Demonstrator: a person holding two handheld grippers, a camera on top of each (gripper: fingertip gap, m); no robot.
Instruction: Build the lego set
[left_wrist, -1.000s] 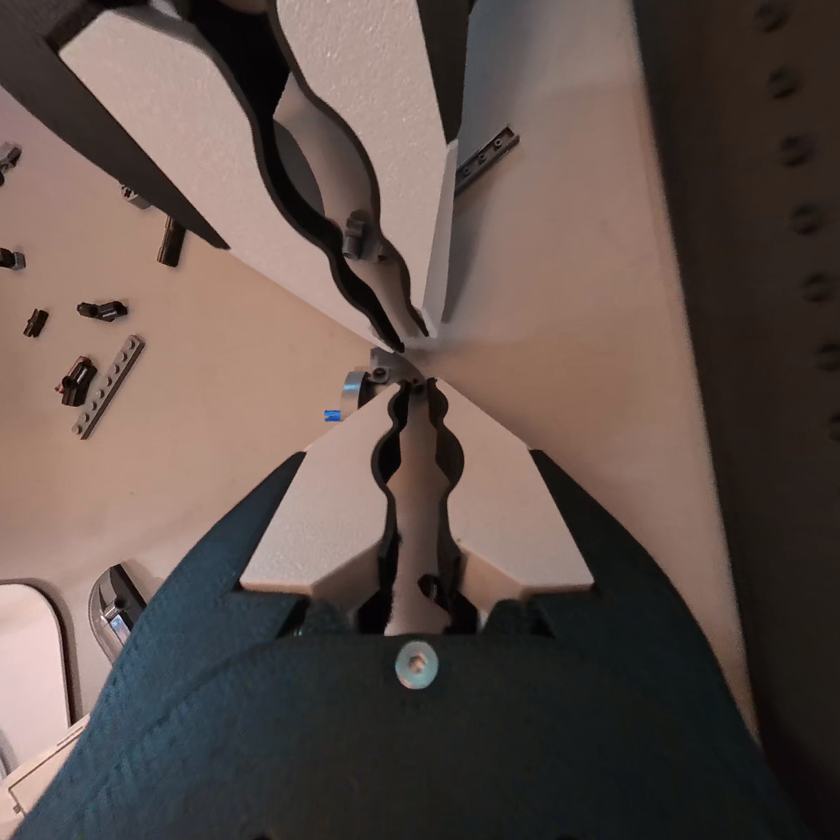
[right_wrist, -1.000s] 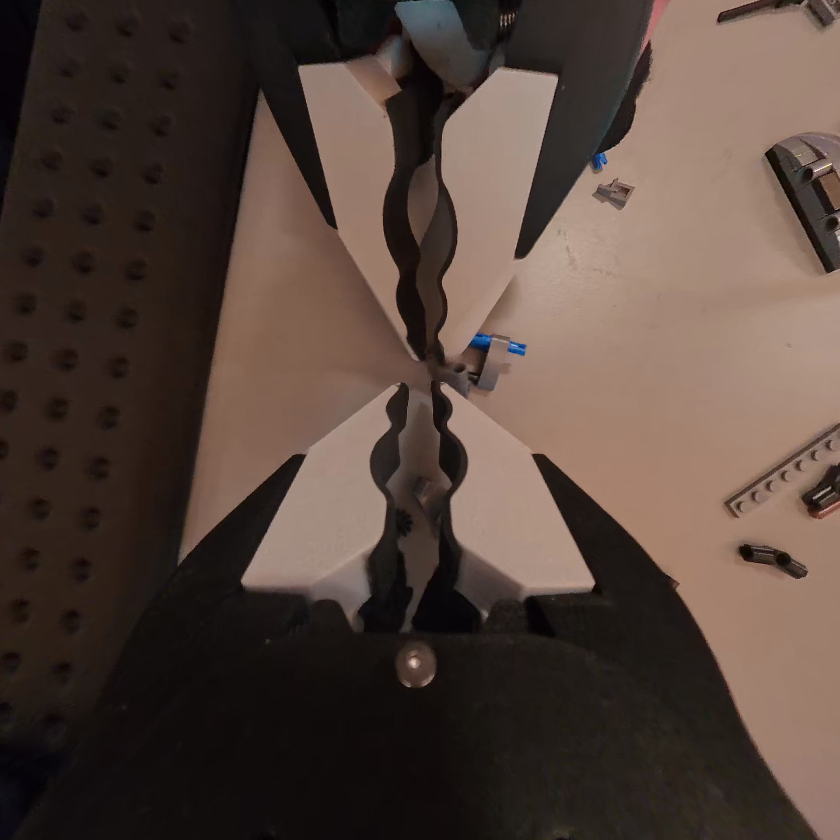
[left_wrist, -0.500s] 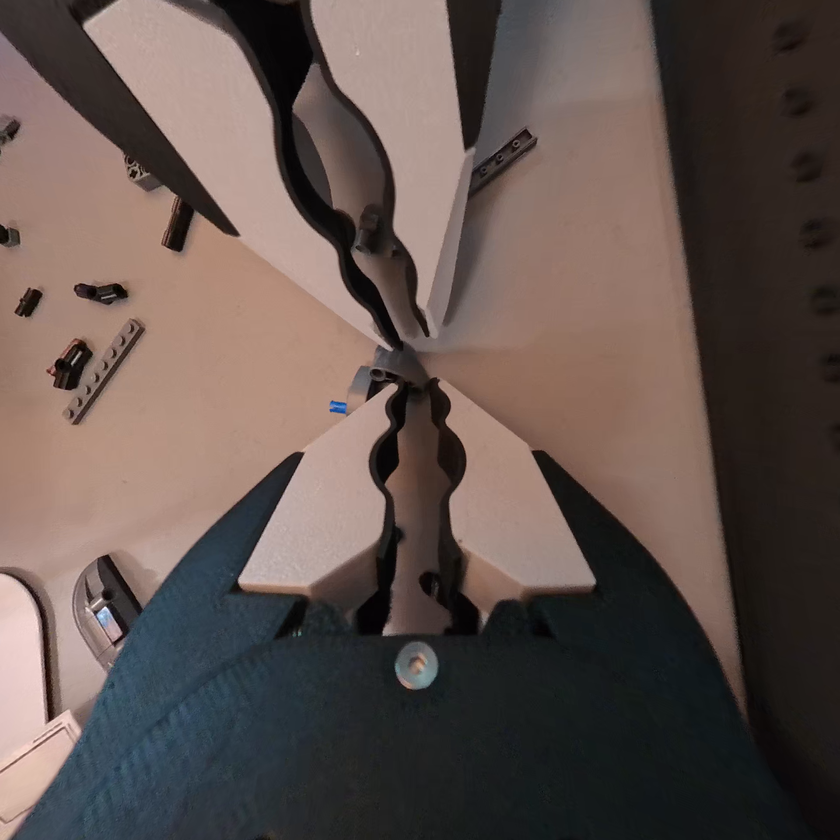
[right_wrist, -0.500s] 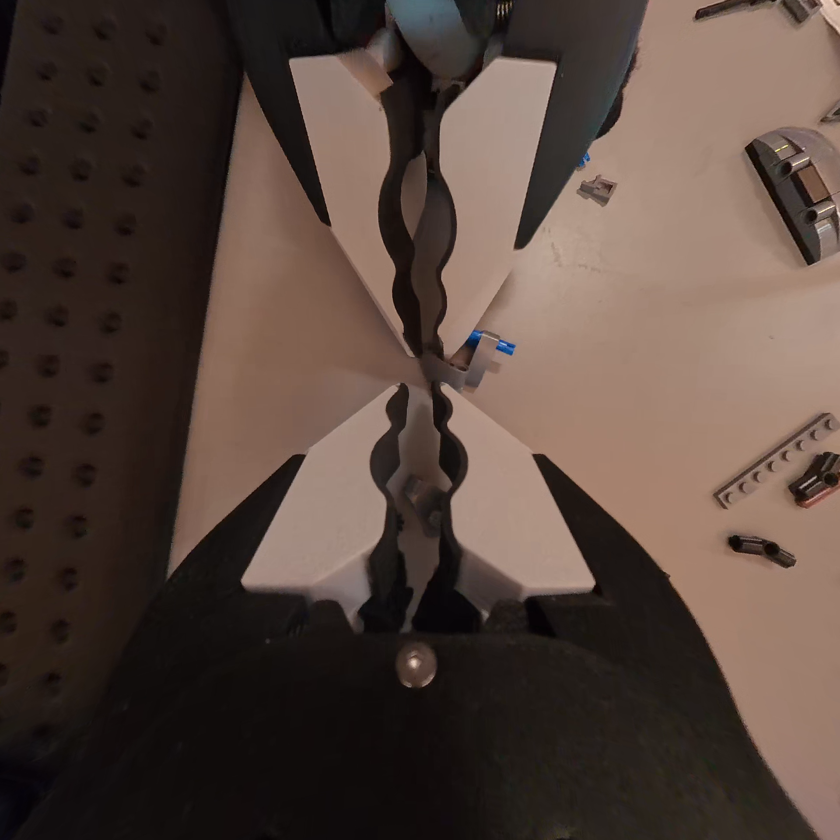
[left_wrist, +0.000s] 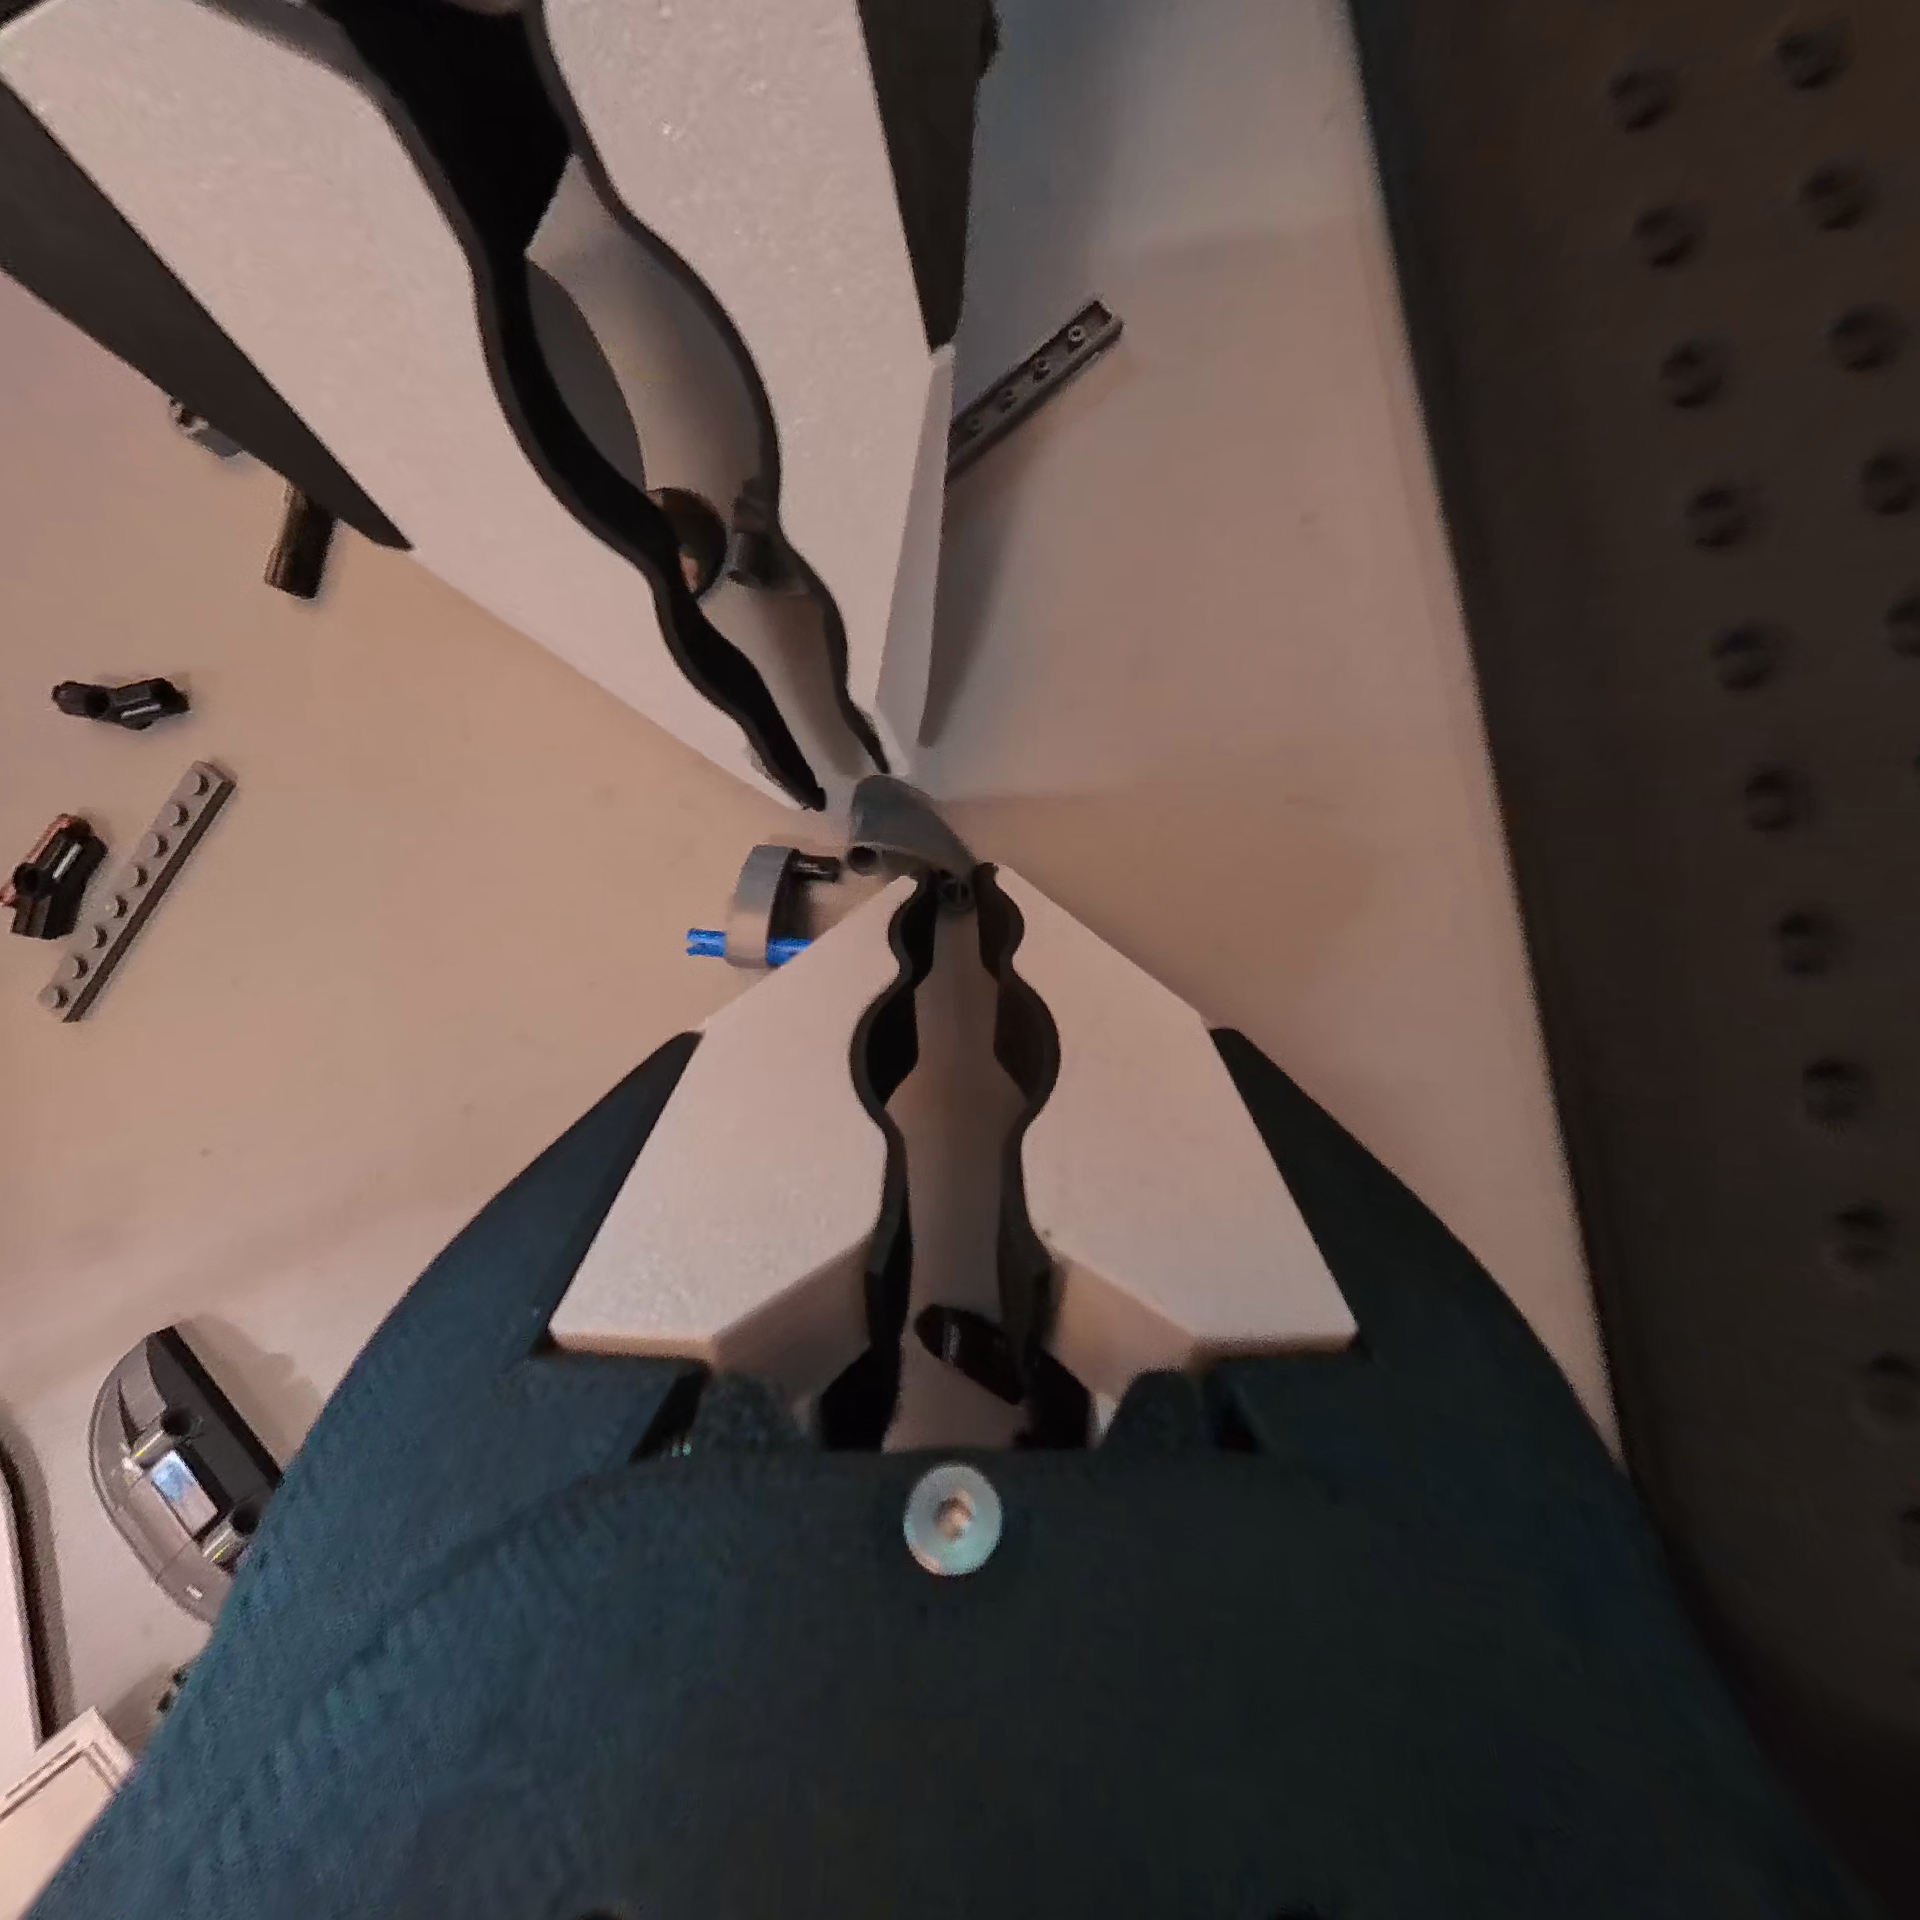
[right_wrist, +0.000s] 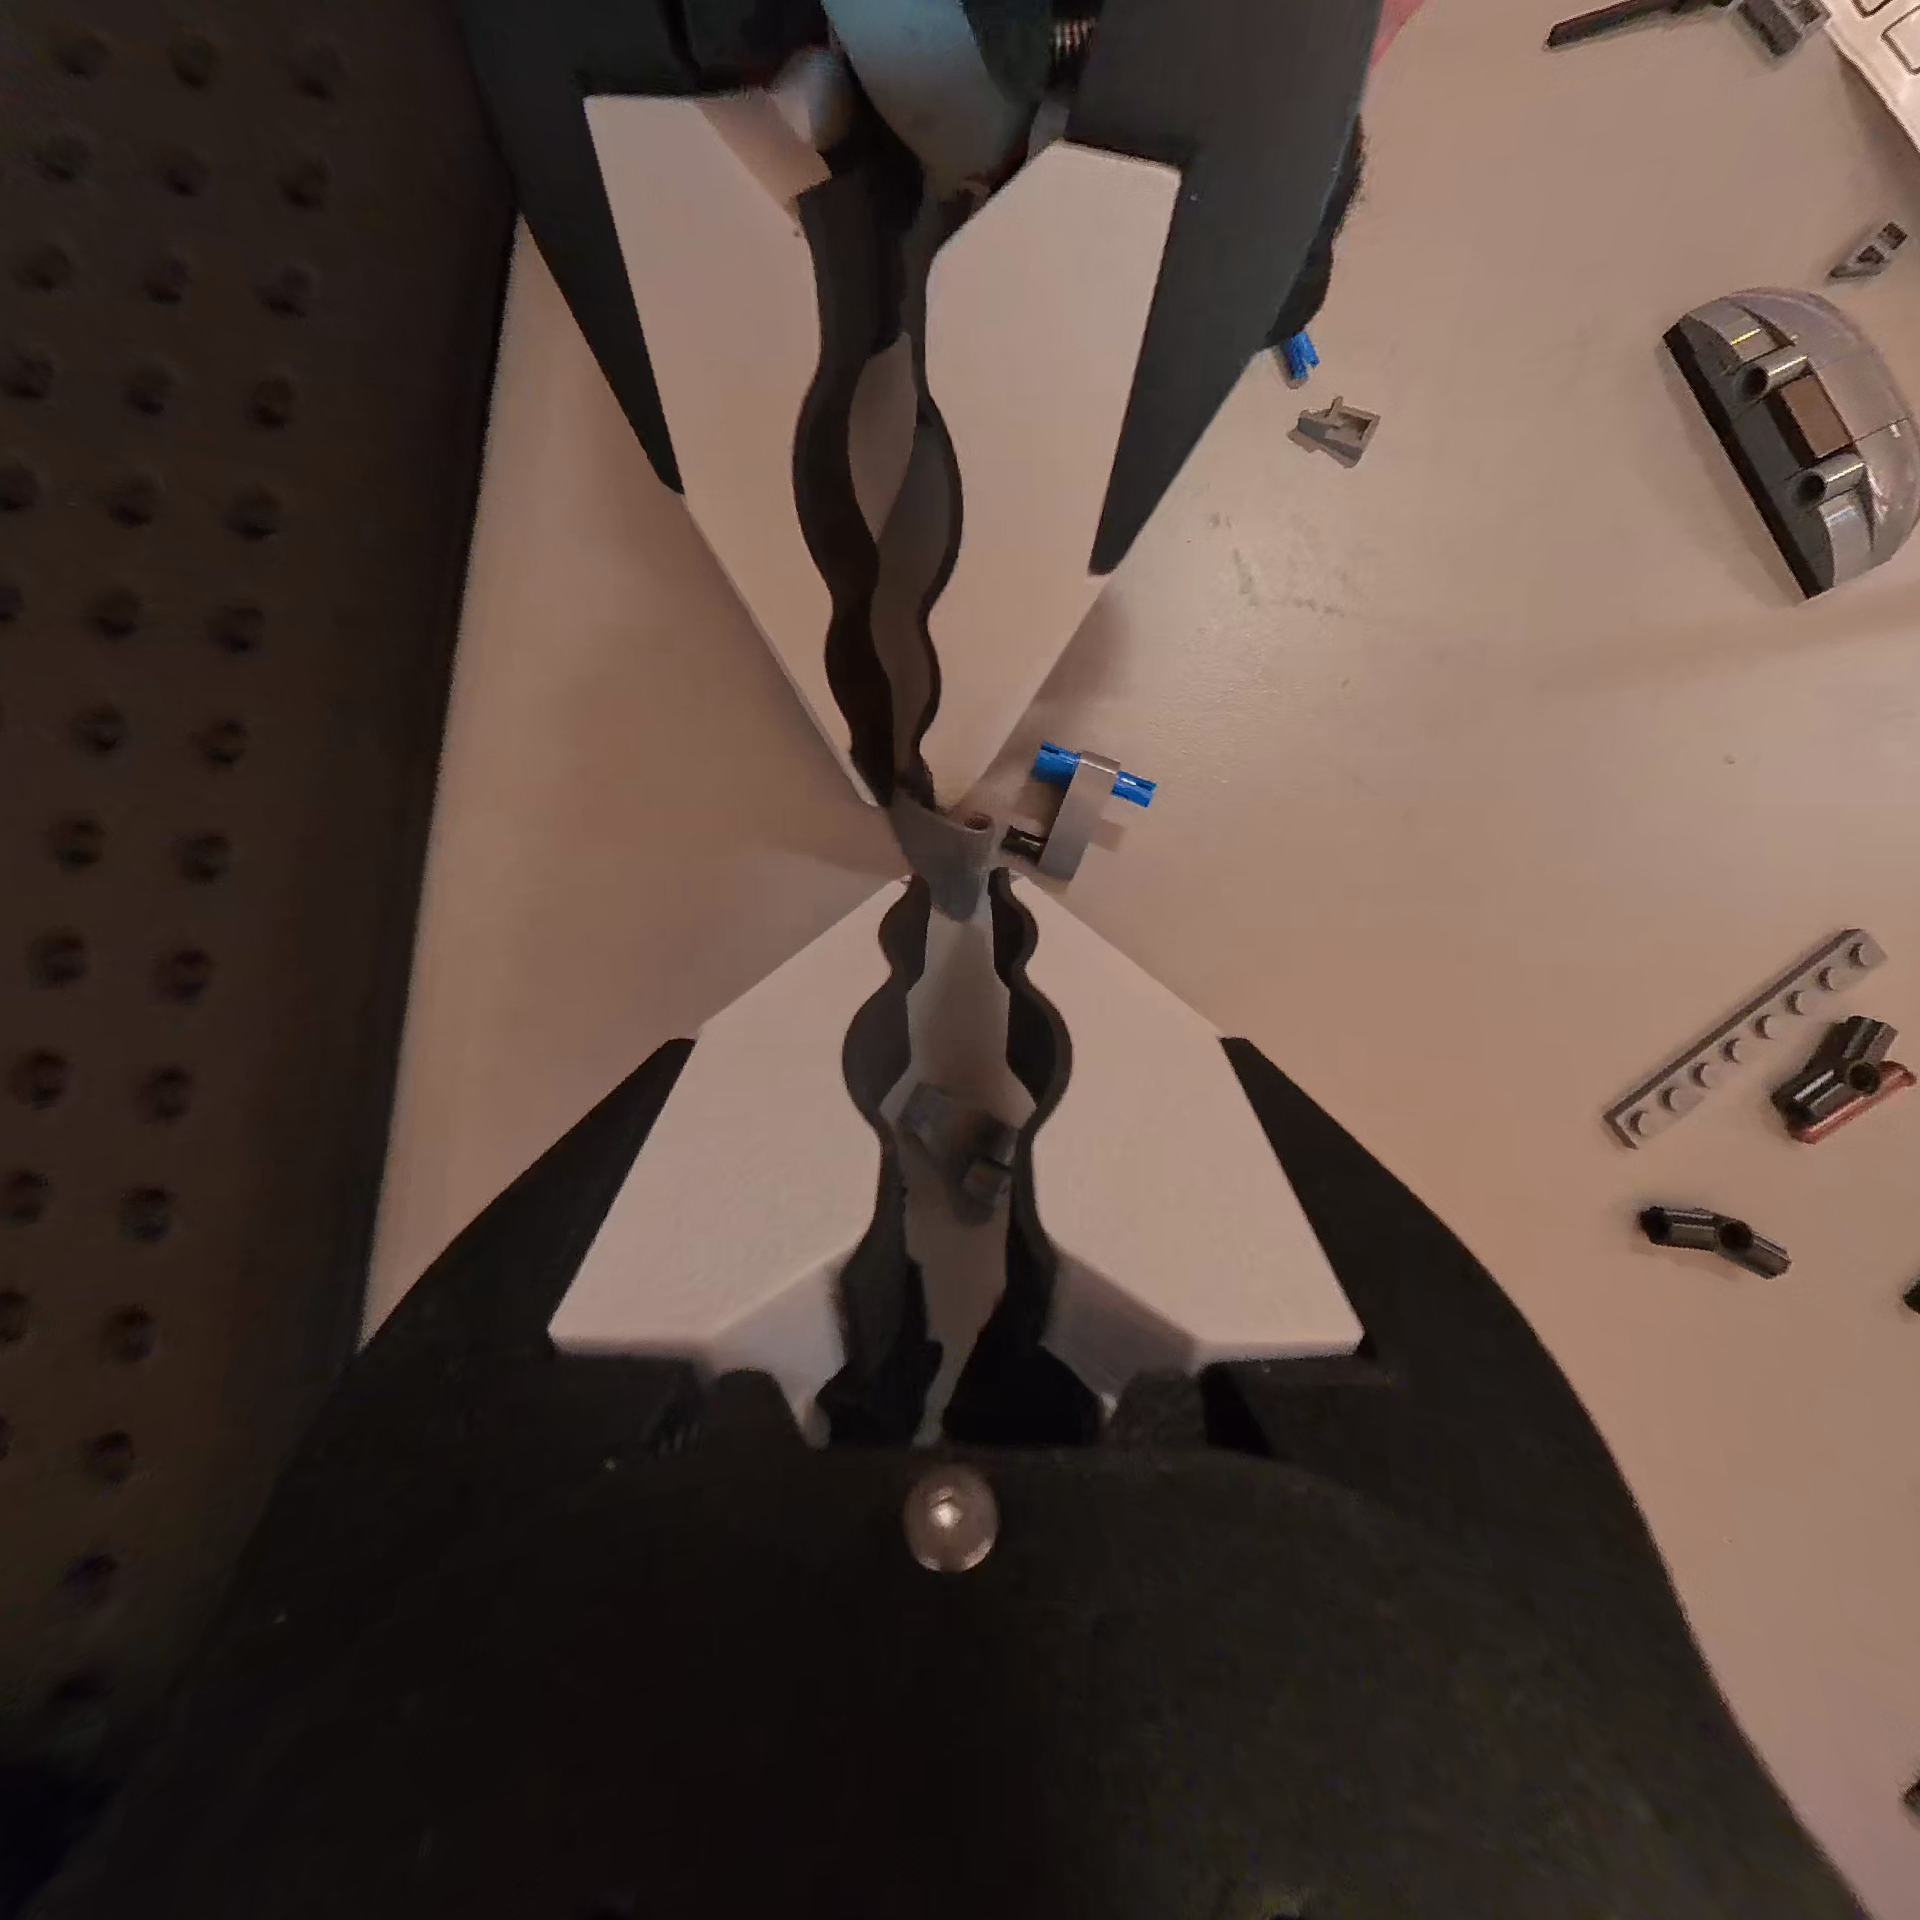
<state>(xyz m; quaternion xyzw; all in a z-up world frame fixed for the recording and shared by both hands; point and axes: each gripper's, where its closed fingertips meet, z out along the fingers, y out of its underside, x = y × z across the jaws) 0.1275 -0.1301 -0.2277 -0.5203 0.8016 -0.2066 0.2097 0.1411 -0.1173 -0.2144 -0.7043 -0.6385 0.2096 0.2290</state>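
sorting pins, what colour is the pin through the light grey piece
Blue pin; clearest in the right wrist view.

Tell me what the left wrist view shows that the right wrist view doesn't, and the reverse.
Only the left wrist view shows the short grey plate beyond the right gripper. Only the right wrist view shows the small grey clip piece and a loose blue pin. Both show the small grey assembly pinched between both grippers, the long grey plate, the curved grey sub-build and the left gripper.

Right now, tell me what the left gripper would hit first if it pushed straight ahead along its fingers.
The left gripper, shut on the small grey lego assembly, would drive it straight into the right gripper, whose tips already grip the same piece head-on. Nothing else lies between.
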